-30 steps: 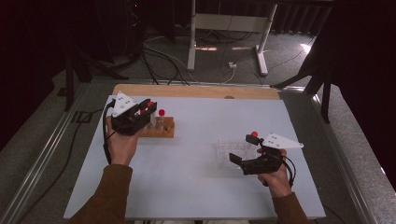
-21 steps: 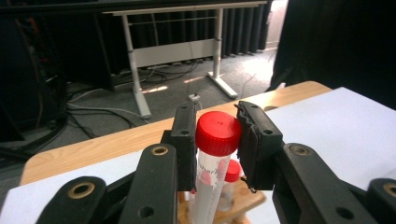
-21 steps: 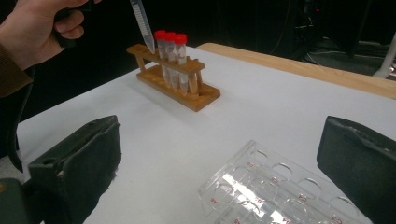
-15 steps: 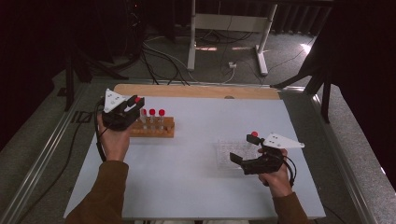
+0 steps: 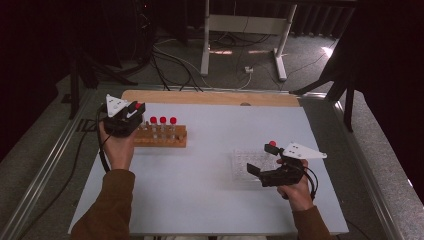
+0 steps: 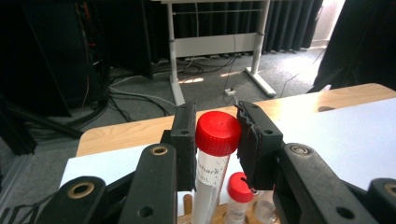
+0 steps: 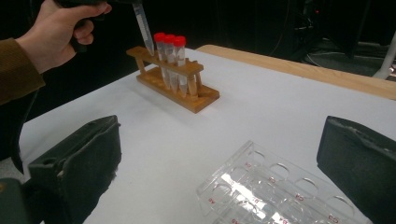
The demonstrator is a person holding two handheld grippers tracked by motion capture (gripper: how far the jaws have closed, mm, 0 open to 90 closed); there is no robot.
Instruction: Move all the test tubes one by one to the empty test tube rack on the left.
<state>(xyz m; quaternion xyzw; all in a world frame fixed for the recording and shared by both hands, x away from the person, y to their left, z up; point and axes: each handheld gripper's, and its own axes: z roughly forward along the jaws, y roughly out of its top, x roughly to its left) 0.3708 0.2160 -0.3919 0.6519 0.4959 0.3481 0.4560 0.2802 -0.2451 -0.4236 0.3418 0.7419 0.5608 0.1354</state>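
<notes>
The left gripper [image 5: 134, 111] is carried leftward along the wooden rack [image 5: 159, 137], from above the rack's middle to its left end. The red-capped tube [image 6: 215, 154] clamped between its jaws is brought along with it, its tip now poised at the rack's end hole. Three capped tubes [image 5: 163, 125], formerly partly screened by the gripper, are now seen clear to its right.

The room is dim and the background is almost black, while the white table [image 5: 215, 165] is lit evenly from above. Daylight enters at the far right and makes bright patches on the floor [image 5: 327, 50]. The high view is soft and a little grainy. In the right gripper view, the clear plastic tray [image 7: 261, 191] shows glare.
</notes>
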